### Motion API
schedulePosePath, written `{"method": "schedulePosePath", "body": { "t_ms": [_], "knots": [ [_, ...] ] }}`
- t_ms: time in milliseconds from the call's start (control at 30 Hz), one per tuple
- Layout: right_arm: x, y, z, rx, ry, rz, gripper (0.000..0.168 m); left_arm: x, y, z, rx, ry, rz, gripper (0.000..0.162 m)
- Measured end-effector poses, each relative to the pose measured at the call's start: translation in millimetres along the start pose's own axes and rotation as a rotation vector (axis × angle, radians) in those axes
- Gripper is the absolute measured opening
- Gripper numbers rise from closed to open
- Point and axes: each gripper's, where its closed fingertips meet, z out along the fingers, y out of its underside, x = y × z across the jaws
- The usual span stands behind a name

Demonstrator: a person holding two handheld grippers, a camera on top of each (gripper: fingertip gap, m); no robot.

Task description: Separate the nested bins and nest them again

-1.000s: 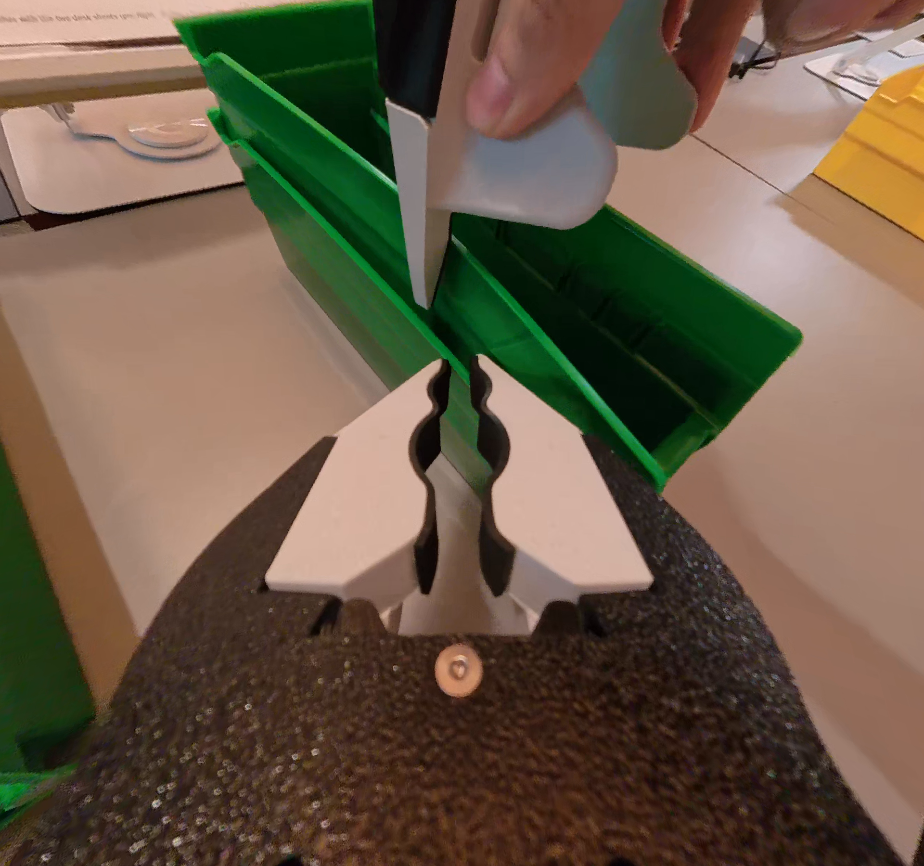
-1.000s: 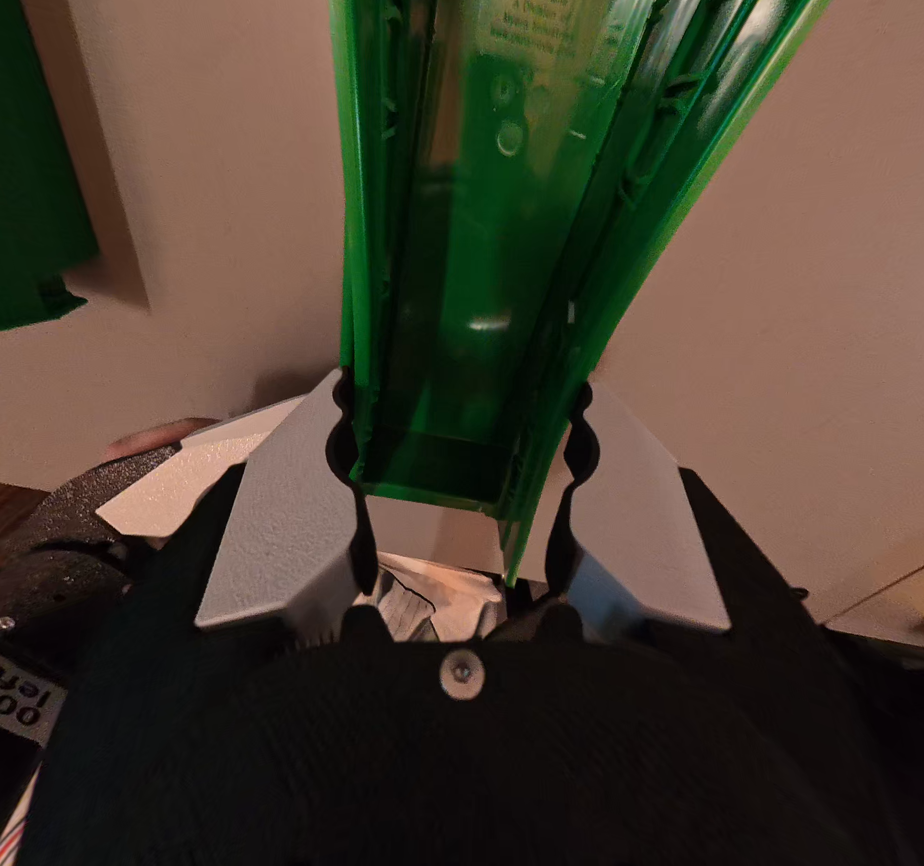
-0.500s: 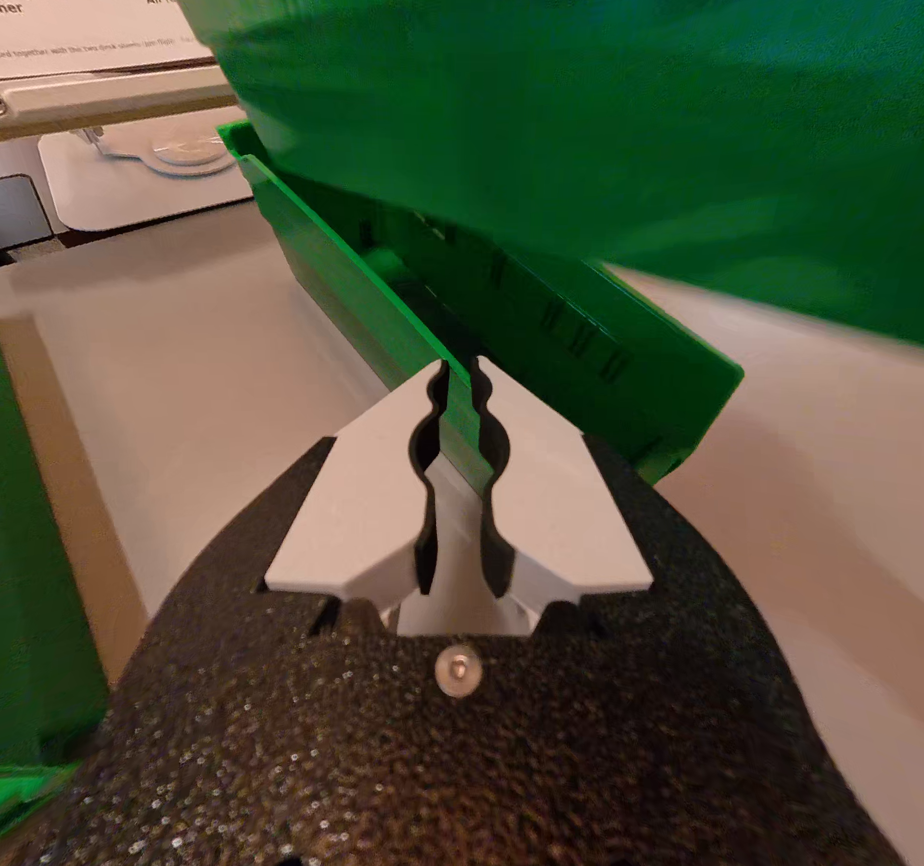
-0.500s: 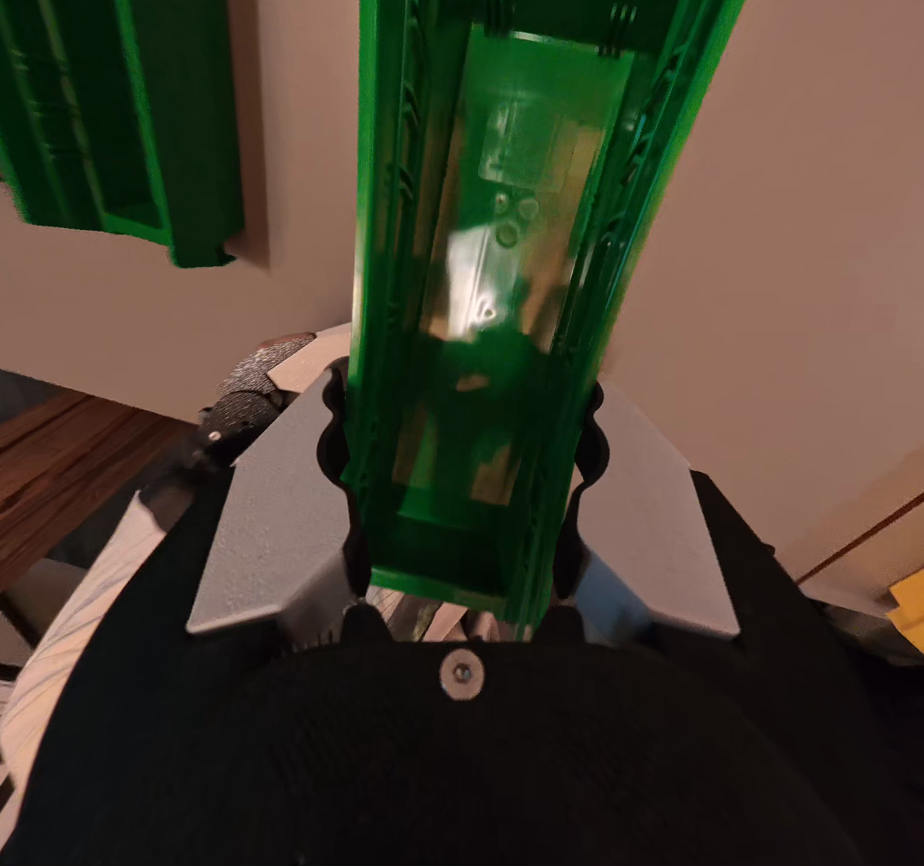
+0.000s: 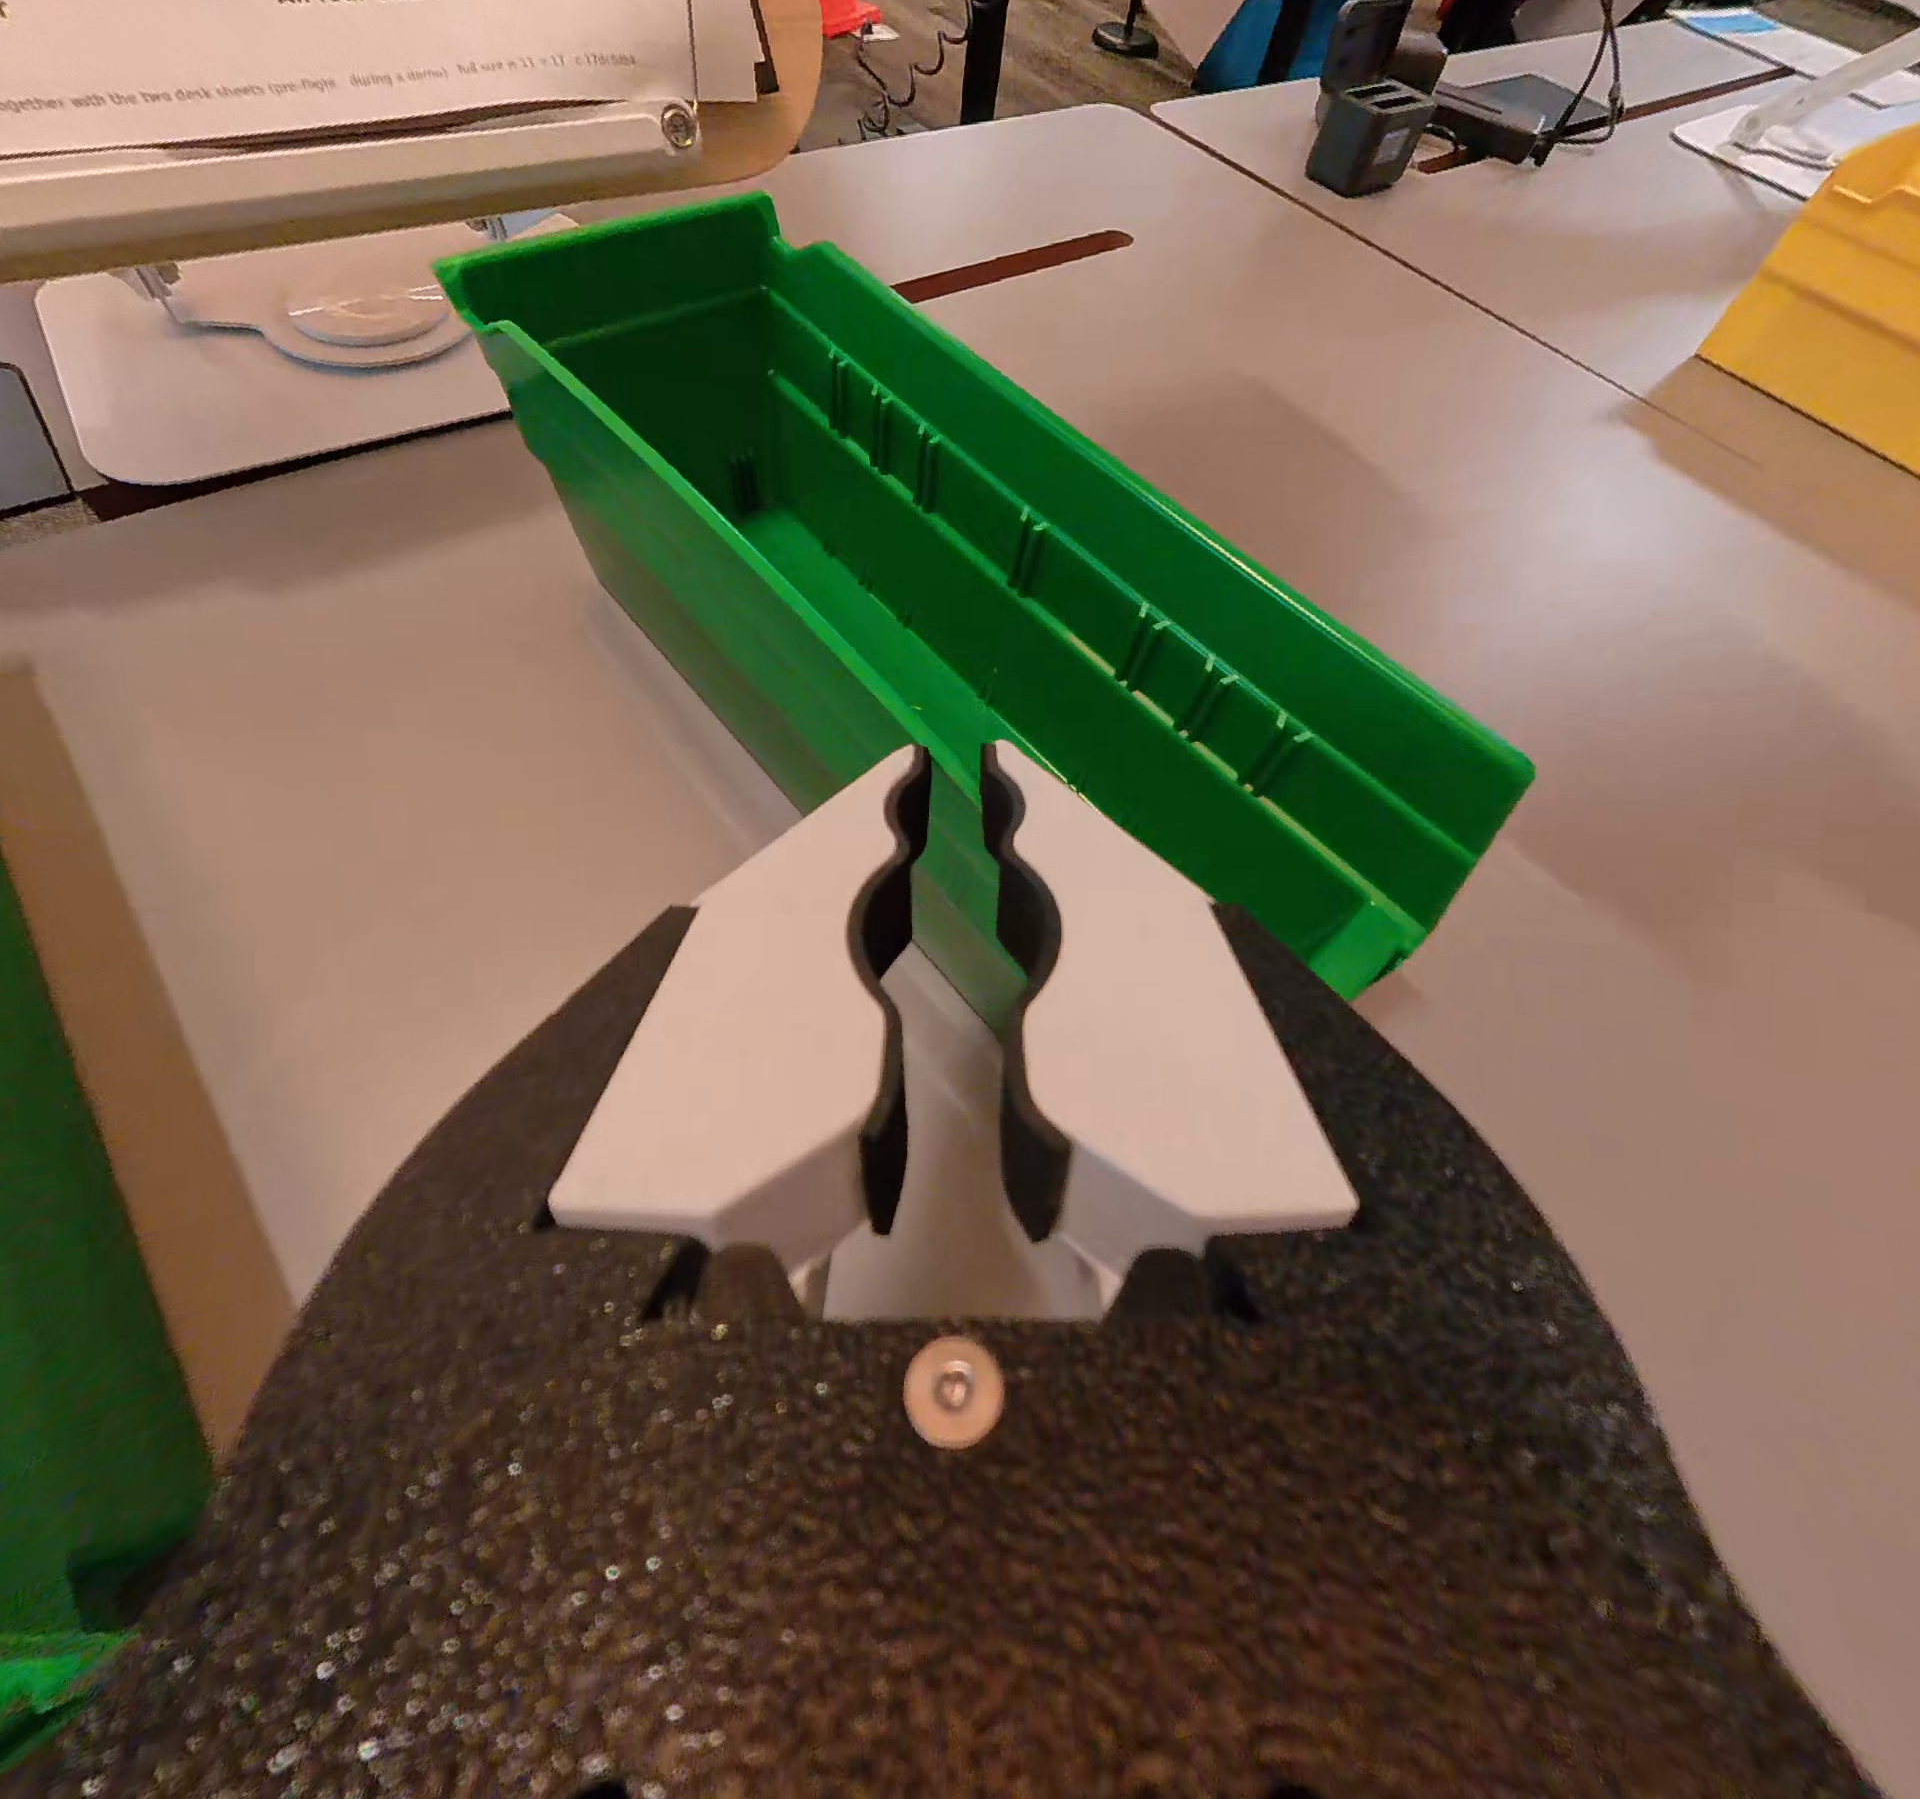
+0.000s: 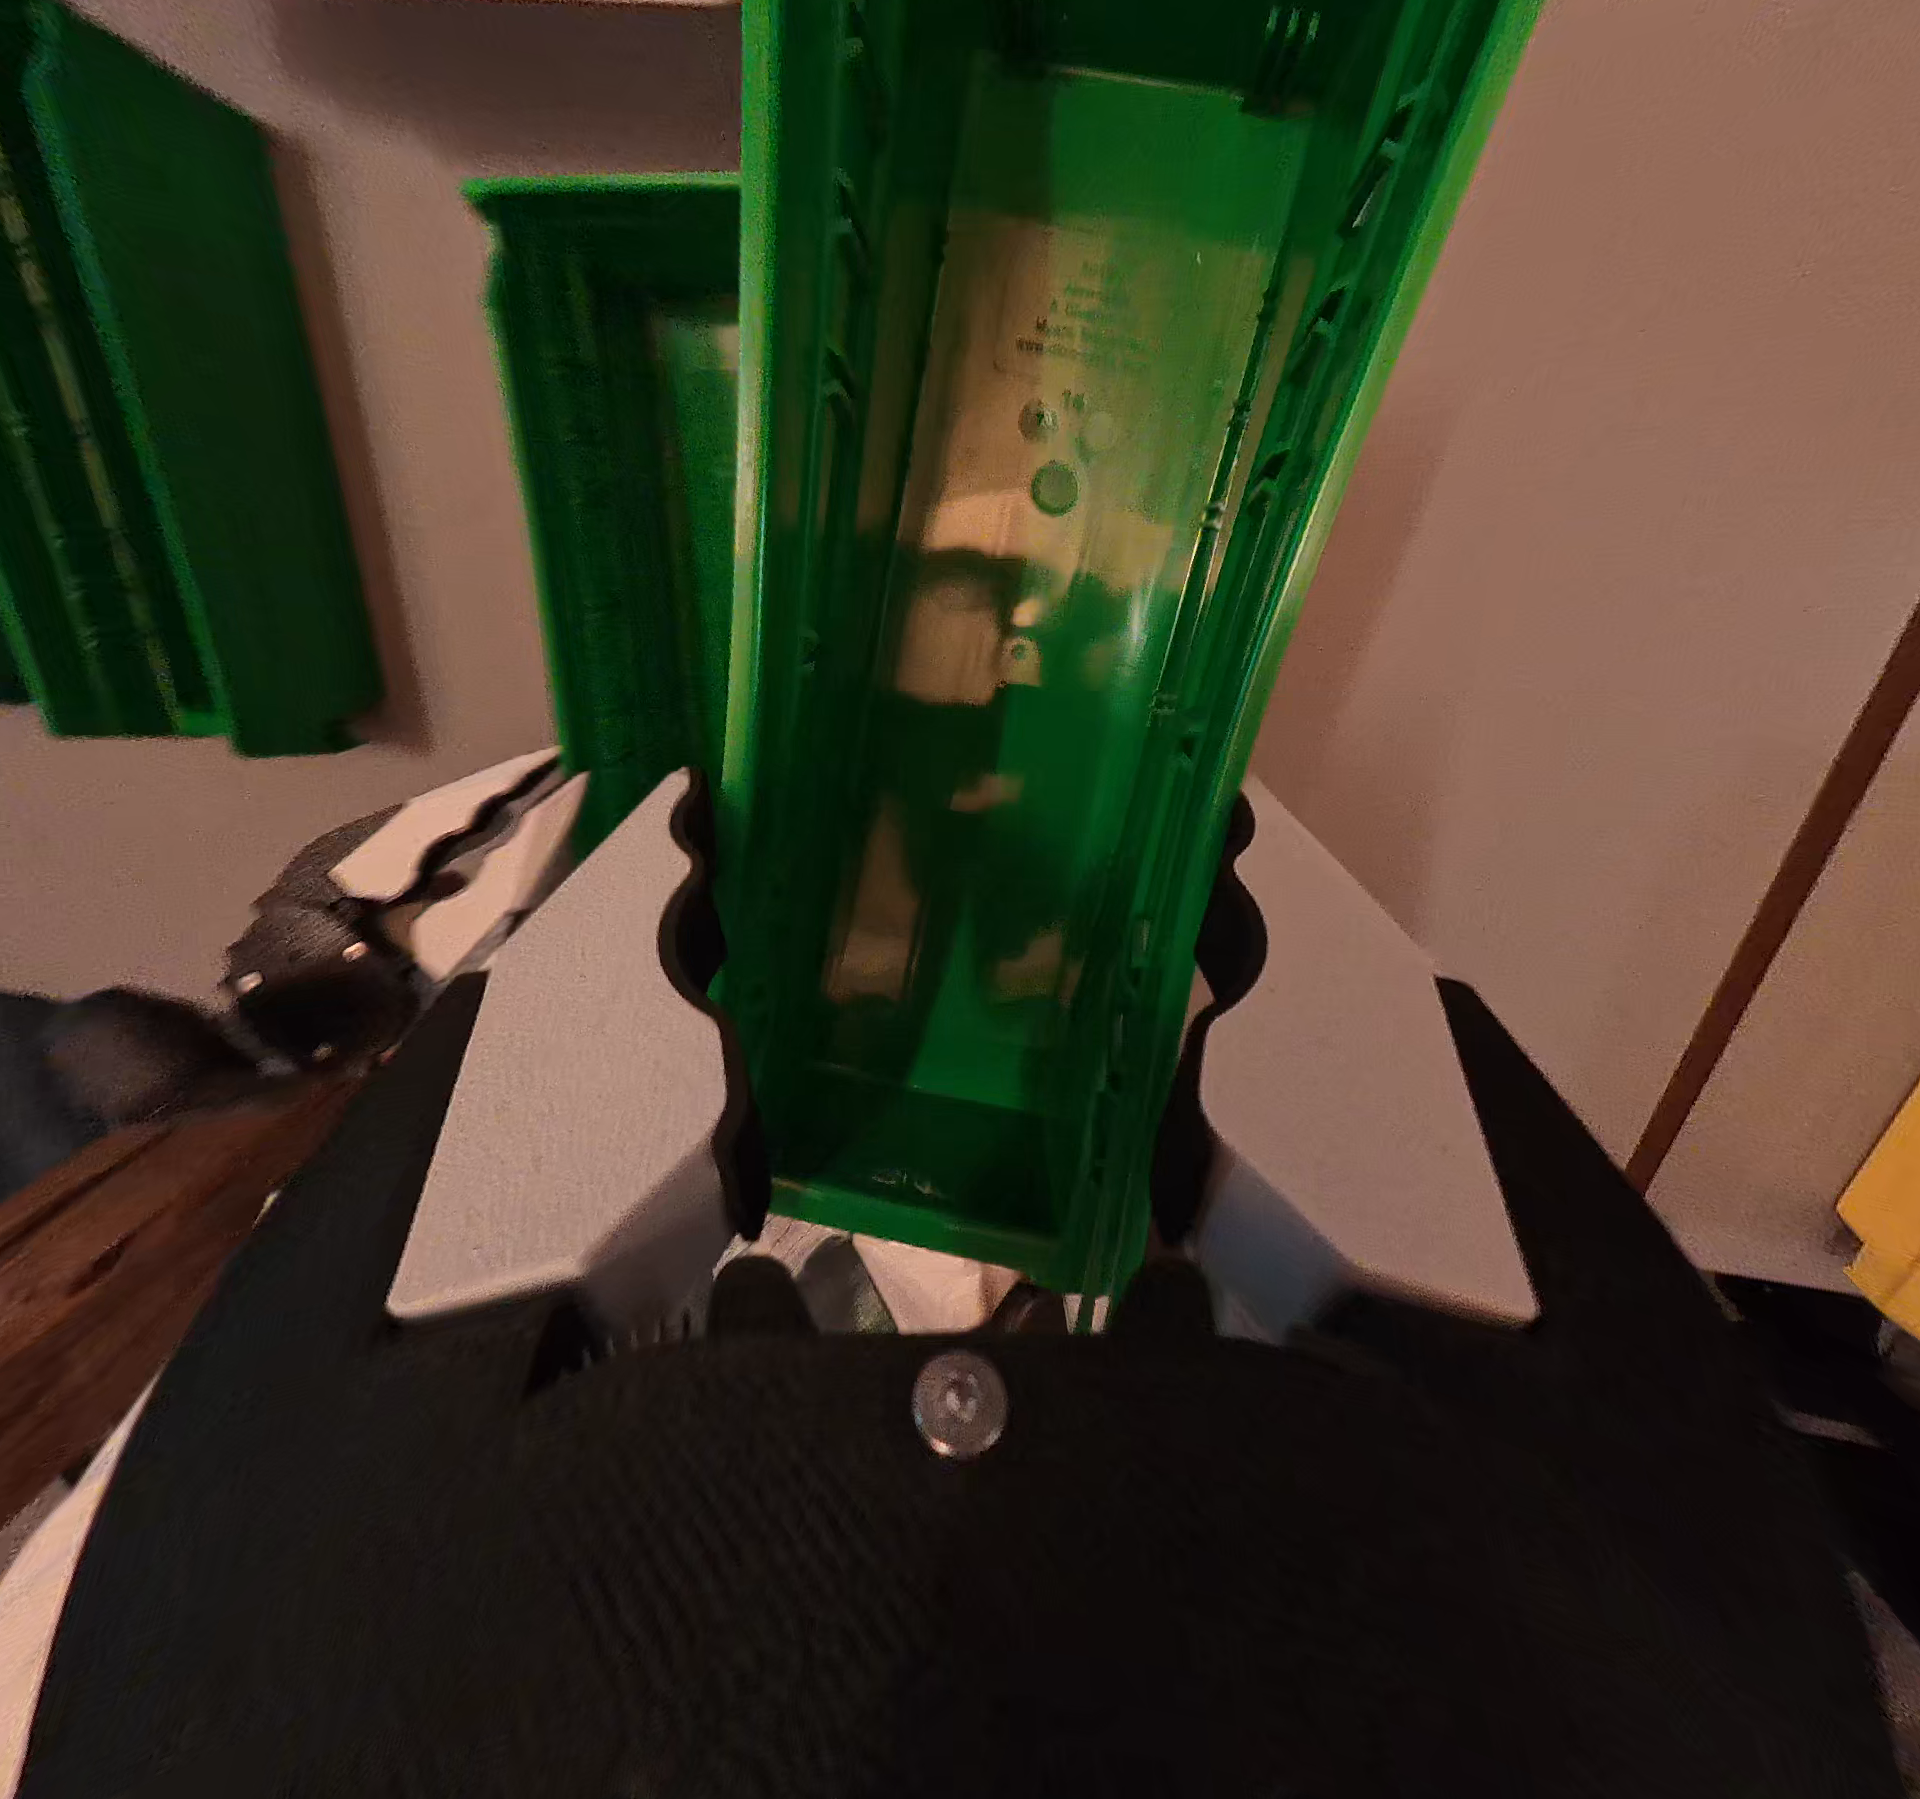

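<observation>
- Bins: your right tongs (image 6: 961, 1011) are spread wide around the lifted bin (image 6: 1039, 502), pads against both long side walls at its near end; it is up off the table (image 6: 1662, 399), open side to the camera.
- Lifted bin's long axis runs straight out along the right tongs, far end pointing away from you.
- Your left tongs (image 5: 954, 876) are nearly closed, pinching the near long wall of the table bin (image 5: 987, 544) close to its near end.
- Table bin sits open side up, long axis running from the left tongs away and to the left, far end toward the paper stand (image 5: 343, 139).
- From the right wrist view, table bin lies just left of and below the lifted bin, roughly parallel; left tongs are nearer to it.
- A third green bin (image 6: 177, 461) lies further left, apart.
- Judgement: separation still in hand; lifted bin likely gets set down on the bare table.
- Yellow bin (image 5: 1829, 315) sits off right, not involved.
</observation>
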Motion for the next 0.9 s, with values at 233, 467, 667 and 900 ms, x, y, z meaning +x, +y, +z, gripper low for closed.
{"method": "schedulePosePath", "body": {
  "t_ms": [233,467,667,900],
  "knots": [
    [93,12,71,-0.022,0.072,0.083,0.095,0,0,0,0.000,0.017,-0.008,0.007],
    [137,20,113,0.012,0.041,0.113,0.096,0,0,0,-0.002,0.014,-0.002,0.007],
    [167,22,124,0.037,0.089,0.101,0.097,0,0,0,-0.001,-0.004,0.018,0.008],
    [175,27,145,0.055,0.071,0.077,0.101,0,0,0,0.006,-0.003,0.022,0.008]
  ]
}}
